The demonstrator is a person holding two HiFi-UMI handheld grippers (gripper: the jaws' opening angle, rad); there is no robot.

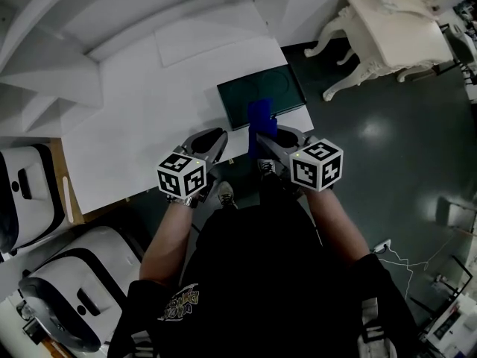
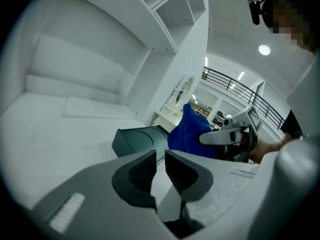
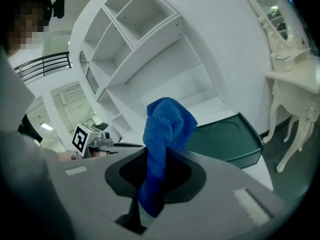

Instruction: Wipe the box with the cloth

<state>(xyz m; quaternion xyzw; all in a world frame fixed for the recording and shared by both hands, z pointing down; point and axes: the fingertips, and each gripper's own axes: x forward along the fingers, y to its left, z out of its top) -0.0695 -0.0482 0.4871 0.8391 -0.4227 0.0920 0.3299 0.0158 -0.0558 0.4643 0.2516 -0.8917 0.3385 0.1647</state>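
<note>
A dark green flat box [image 1: 262,90] lies at the near right corner of the white table [image 1: 149,125]. My right gripper [image 1: 270,142] is shut on a blue cloth [image 1: 259,118], which stands up from the jaws over the box's near edge. In the right gripper view the cloth [image 3: 166,129] is pinched between the pads of that gripper [image 3: 159,170], with the box [image 3: 230,140] beyond it. My left gripper [image 1: 214,145] hovers at the table's near edge, left of the box. Its jaws [image 2: 160,160] are shut with nothing in them, and the box [image 2: 136,140] and cloth [image 2: 191,132] lie ahead.
White shelving [image 3: 135,29] rises behind the table. An ornate white side table [image 1: 387,28] stands on the dark floor to the right. White seats [image 1: 67,297] are at the lower left. The person's legs and shoes [image 1: 226,195] are just below the table edge.
</note>
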